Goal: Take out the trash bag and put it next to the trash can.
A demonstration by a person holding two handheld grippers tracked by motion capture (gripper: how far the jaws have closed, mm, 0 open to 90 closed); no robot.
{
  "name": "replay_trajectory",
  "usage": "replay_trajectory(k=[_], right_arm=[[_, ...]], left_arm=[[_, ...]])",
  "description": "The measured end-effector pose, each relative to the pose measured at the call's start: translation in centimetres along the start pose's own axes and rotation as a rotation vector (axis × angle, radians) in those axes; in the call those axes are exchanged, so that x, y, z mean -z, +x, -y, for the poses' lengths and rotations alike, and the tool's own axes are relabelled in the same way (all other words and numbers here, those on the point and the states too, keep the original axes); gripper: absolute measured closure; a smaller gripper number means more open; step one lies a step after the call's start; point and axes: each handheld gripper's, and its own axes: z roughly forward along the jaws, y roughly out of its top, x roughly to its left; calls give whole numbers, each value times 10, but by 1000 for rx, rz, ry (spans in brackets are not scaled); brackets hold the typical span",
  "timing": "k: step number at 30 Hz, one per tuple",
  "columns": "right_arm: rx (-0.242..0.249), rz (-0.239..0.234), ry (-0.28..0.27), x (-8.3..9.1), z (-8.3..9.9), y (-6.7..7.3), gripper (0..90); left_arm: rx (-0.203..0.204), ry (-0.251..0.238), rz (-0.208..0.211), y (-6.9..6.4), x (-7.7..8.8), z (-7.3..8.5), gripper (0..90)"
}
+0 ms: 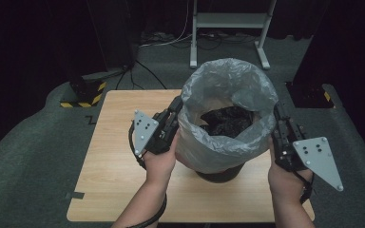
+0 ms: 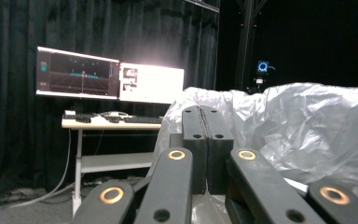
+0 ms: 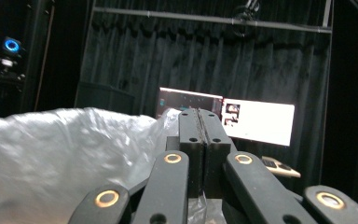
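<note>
Tongs are working on both sides of the translucent grey plastic bag [image 1: 228, 118] that is lining the dark round bin [image 1: 220, 175] in the middle of the light wooden table [image 1: 119, 156]. The left tongs [image 1: 177, 103] are clenched, seemingly pinching the bag's rim, and the right tongs [image 1: 278, 110] are clenched at the opposite rim. I am judging that the film is being raised off the bin; both hands should be rising evenly and slowly, otherwise the thin plastic may be tearing. The crumpled black contents [image 1: 227, 121] are lying inside. No readable writing or brand is showing.
</note>
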Motion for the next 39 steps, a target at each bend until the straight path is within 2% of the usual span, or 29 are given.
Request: replay_trajectory(k=[3,6,8,9,10,11,12,14,15,16,18,19,20,22,23,24,25,27,31,33,39], right_arm=[[-8,-10,-23,3,-3,8,898],[-22,-44,-41,5,-9,28,899],[-27,-57,-42,5,-10,33,899],[-31,-86,-37,4,-12,45,899],[-29,-100,-37,3,-12,51,899],[-29,-100,-37,3,-12,51,899],[-28,-127,-30,2,-11,63,899],[-24,-147,-25,1,-9,76,900],[-24,-147,-25,1,-9,76,900],[-24,-171,-15,0,-6,87,900],[-24,-194,1,-2,-2,98,900],[-24,-194,1,-2,-2,98,900],[-6,-216,17,-3,3,109,900],[14,-237,28,-2,7,118,900],[14,-237,28,-2,7,118,900],[38,-259,40,-2,12,127,900],[38,-259,40,-2,12,127,900],[68,-287,56,0,18,139,900],[90,-311,68,3,26,149,900],[108,-330,87,4,36,158,900],[113,-341,128,4,52,164,900]], left_arm=[[1,8,3,0,0,4,890],[-8,18,9,-2,1,8,890],[-11,19,11,-2,1,9,890],[-16,22,13,-2,3,11,890],[-14,23,14,-2,3,12,890],[-14,23,14,-2,3,12,891],[-17,30,14,-1,5,15,890],[-12,36,13,0,6,18,890],[-12,36,13,0,6,18,891],[-10,42,16,2,7,21,891],[-11,47,17,3,8,22,891],[-12,48,17,3,8,23,891],[-7,51,18,5,10,25,891],[-4,56,21,6,11,27,891],[-4,56,21,6,11,27,891],[2,58,21,7,13,28,890],[2,58,21,7,13,28,890],[12,63,27,9,14,31,891],[19,67,36,10,15,33,891],[27,77,44,12,15,34,890],[42,92,44,16,18,34,889]])
